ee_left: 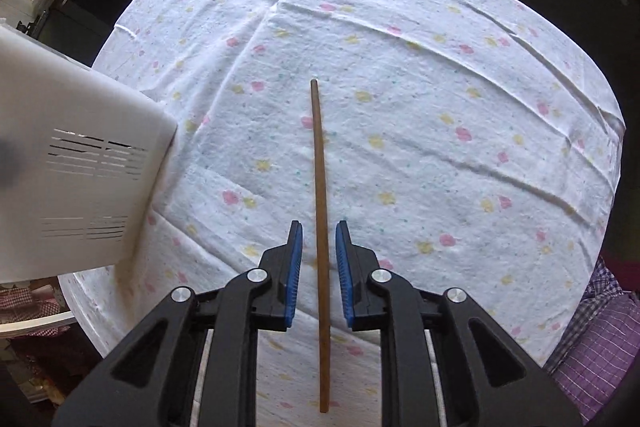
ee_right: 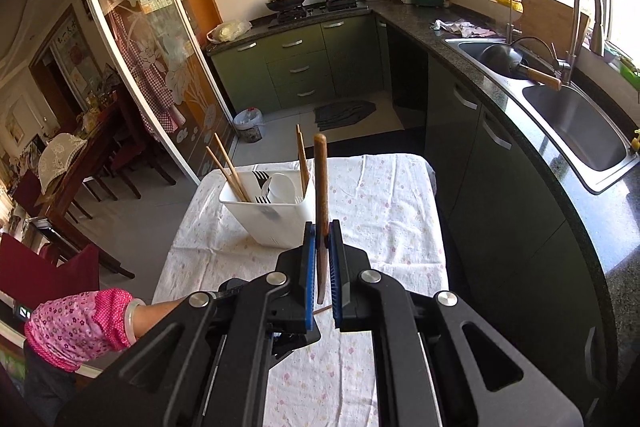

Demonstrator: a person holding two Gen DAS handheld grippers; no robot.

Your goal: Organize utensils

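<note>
1. Over the table now: the left gripper [ee_left: 319, 247] points almost straight down at the flowered tablecloth [ee_left: 440, 87].
2. A single brown chopstick [ee_left: 320, 187] lies flat on the cloth, running from between the blue pads [ee_left: 295, 259] out toward the far side.
3. Those jaws stand a little apart on either side of the stick. There is a clear gap each side and the pads press on nothing.
4. Just to the left of that chopstick, at the near-left of the cloth, sits the white utensil holder [ee_left: 80, 155], its slotted wall facing the camera.
5. Switch to the right gripper [ee_right: 321, 239]: it is clamped tight on a dark wooden handle [ee_right: 320, 183], which stands upright out of the pads and above the table.
6. What sits at the lower end of that handle cannot be told; it is hidden between the fingers.
7. Beyond it, the holder [ee_right: 276, 219] stands on the far-left part of the cloth [ee_right: 392, 211], loaded with chopsticks [ee_right: 228, 167] at its left, more of them at its right, and forks [ee_right: 262, 183] and a white spoon [ee_right: 282, 185] in the middle.
8. Low at the left, a pink floral sleeve [ee_right: 76, 327] with a pale bangle reaches in behind the black gripper frame.
9. Behind, green kitchen cabinets [ee_right: 296, 63] and a steel sink [ee_right: 580, 123] on the right.
</note>
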